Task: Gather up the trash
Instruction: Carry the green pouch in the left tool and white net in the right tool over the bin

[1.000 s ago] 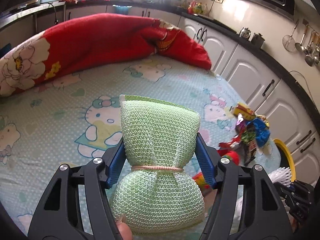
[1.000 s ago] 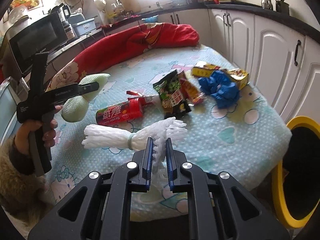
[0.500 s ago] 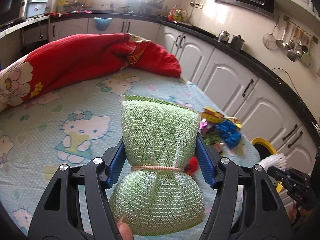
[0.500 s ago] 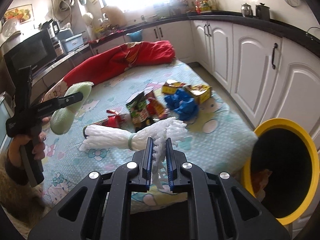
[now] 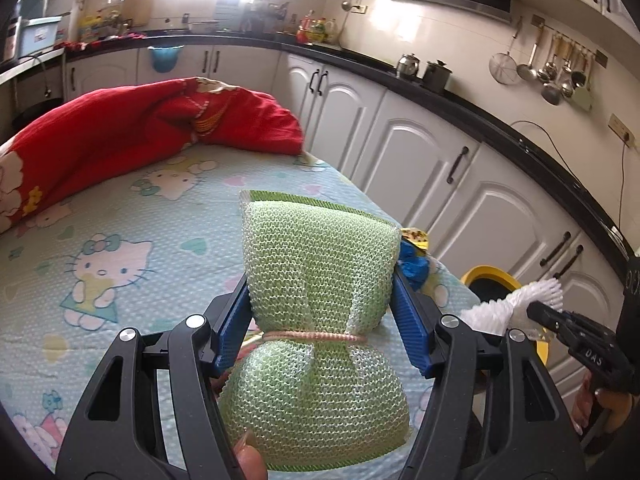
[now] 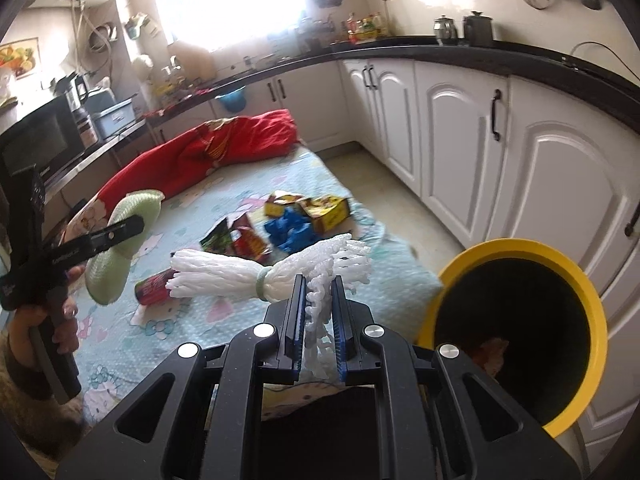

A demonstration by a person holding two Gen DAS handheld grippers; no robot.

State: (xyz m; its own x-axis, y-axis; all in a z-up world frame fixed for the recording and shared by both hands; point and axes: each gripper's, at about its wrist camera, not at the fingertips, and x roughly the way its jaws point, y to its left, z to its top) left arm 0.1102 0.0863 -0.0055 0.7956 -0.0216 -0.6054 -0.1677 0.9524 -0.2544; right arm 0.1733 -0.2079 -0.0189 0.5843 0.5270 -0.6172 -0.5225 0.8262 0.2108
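My left gripper (image 5: 320, 312) is shut on a green mesh sponge (image 5: 320, 280) tied at its waist with a pink band; the blue pads press its sides. It shows too in the right wrist view, the green mesh sponge (image 6: 116, 264) held above the bed's left side. My right gripper (image 6: 318, 300) is shut on a white foam net bundle (image 6: 248, 272) bound with a green band. A yellow-rimmed black bin (image 6: 520, 320) stands just to the right of it, beside the bed. On the sheet lie snack wrappers (image 6: 236, 240), a blue crumpled bag (image 6: 290, 230), a yellow box (image 6: 320, 206) and a red bottle (image 6: 154, 286).
The bed has a cartoon-cat sheet (image 5: 120, 240) with a red quilt (image 5: 140, 132) bunched at its far end. White cabinets (image 6: 460, 140) under a black counter run along the right. A person's hand (image 6: 36, 320) grips the left tool's handle. Floor (image 6: 372, 176) shows between bed and cabinets.
Both grippers have swung right toward the bin with their loads still gripped. The bin has grown larger in the right wrist view and the trash pile has slid left.
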